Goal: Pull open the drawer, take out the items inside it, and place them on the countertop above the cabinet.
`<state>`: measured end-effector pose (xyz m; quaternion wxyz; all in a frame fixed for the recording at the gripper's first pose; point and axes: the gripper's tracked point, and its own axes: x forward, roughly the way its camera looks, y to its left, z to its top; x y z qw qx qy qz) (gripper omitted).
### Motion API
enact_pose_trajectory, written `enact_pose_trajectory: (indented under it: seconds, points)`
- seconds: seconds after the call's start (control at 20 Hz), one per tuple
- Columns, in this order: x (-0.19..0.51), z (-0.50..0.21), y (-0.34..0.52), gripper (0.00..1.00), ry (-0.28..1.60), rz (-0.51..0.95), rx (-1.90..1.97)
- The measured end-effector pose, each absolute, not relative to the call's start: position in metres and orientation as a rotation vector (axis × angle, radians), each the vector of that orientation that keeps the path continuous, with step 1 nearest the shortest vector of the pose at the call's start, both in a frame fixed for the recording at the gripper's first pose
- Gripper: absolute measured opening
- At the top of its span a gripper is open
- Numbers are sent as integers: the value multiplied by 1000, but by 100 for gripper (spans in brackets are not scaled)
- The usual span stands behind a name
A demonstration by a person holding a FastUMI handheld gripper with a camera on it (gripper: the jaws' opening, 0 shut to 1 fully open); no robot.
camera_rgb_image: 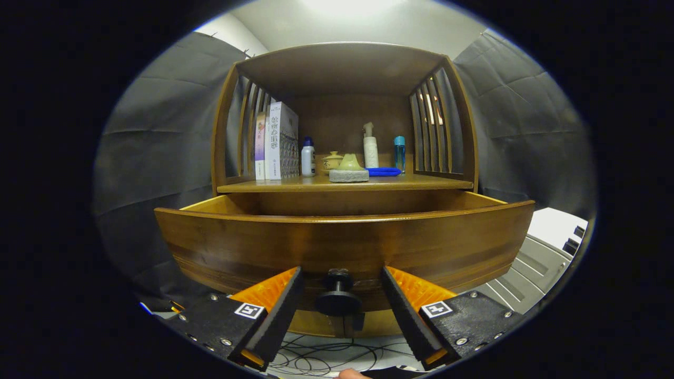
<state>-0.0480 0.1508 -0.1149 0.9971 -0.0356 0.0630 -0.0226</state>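
The wooden cabinet's drawer [342, 242] stands pulled out toward me, its curved front panel just ahead of my fingers. Its dark round knob [337, 296] sits between my two fingers, touching neither. My gripper [341, 284] is open, one finger on each side of the knob. The drawer's inside is hidden behind the front panel, so I cannot see any items in it. Above the drawer is the countertop [421, 182], which carries a grey stone stand with a green piece [349, 169], a small teapot [332, 160], a white bottle [308, 158], a pump bottle [370, 147], a blue bottle [399, 151] and a blue cloth [383, 171].
Books [276, 142] stand at the countertop's left end against the slatted side wall. A wooden roof covers the shelf. Cables [326, 358] lie on the floor below the drawer. A white and grey surface [547, 247] lies to the right of the cabinet.
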Motion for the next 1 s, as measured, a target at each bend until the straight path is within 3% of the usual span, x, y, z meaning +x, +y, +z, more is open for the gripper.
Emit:
enact_pose_trajectory:
  seconds: [1.0]
  points:
    - [6,-110,146,93,134,-52,-79]
